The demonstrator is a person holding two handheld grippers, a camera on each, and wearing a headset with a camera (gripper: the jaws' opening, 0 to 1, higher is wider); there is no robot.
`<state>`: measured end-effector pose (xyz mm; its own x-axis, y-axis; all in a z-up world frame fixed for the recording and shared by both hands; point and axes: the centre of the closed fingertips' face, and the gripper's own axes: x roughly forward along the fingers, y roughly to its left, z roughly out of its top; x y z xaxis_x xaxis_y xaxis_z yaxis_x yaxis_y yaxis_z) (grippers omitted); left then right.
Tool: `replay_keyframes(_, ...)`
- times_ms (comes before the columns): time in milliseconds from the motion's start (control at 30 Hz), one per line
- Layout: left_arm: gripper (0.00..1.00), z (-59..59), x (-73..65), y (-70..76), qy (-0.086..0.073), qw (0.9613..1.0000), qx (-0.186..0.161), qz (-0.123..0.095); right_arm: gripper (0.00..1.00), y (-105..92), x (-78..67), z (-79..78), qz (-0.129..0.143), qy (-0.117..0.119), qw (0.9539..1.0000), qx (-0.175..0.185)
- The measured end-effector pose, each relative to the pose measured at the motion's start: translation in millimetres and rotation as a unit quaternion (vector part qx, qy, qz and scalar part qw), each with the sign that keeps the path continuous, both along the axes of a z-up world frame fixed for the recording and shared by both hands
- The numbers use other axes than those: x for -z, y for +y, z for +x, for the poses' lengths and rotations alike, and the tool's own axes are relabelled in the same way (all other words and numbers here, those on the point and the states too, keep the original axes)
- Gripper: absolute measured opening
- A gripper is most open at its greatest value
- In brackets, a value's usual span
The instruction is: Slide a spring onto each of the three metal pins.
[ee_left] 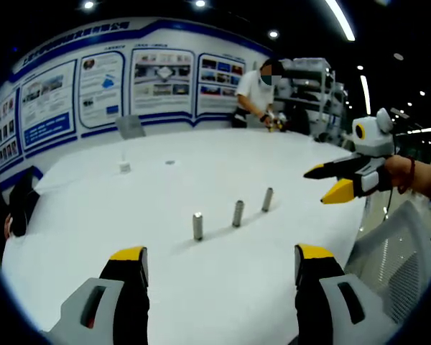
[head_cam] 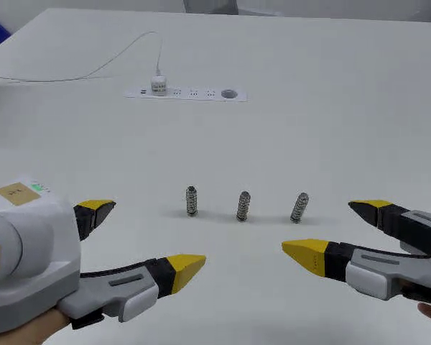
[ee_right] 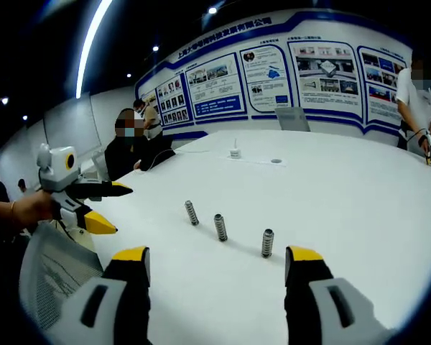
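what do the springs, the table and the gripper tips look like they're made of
The springs: bare metal, likely steel, judging by grey coils with a dull glint. The table: smooth matte white surface, perhaps laminate; the look leaves it open. The tips of the left gripper and right gripper: matte yellow, probably plastic or rubber, on grey plastic-looking bodies.

Head view: bright, even overhead light. White table looks slightly washed out, w/ faint soft shadows at base of springs. Gripper views: strong fisheye bending toward edges, dim upper room, glare from ceiling strip lights. Wall posters approx. legible, slightly soft.
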<state>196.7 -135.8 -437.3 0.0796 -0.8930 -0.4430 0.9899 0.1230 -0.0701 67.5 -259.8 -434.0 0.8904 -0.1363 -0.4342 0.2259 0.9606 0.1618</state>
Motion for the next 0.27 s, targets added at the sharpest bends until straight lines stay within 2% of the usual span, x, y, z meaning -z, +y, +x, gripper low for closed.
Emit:
replay_keyframes(67, 0.85, 0.0, 0.2, 1.6, -0.001, 1.0000, -0.002, 0.001, 0.79, 0.0, -1.5, -0.7, -0.003, -0.005, 1.0000, 0.004)
replay_keyframes(200, 0.83, -0.7, -0.2, 4.8, 0.013, 0.9999, -0.007, -0.004, 0.80, -0.8, -6.3, -0.7, 0.010, -0.023, 0.9995, 0.018)
replay_keyframes(267, 0.84, -0.6, -1.5, 5.9, 0.014, 0.9998, -0.010, -0.010, 0.81, -1.2, -8.7, -1.1, 0.002, -0.025, 0.9995, 0.020)
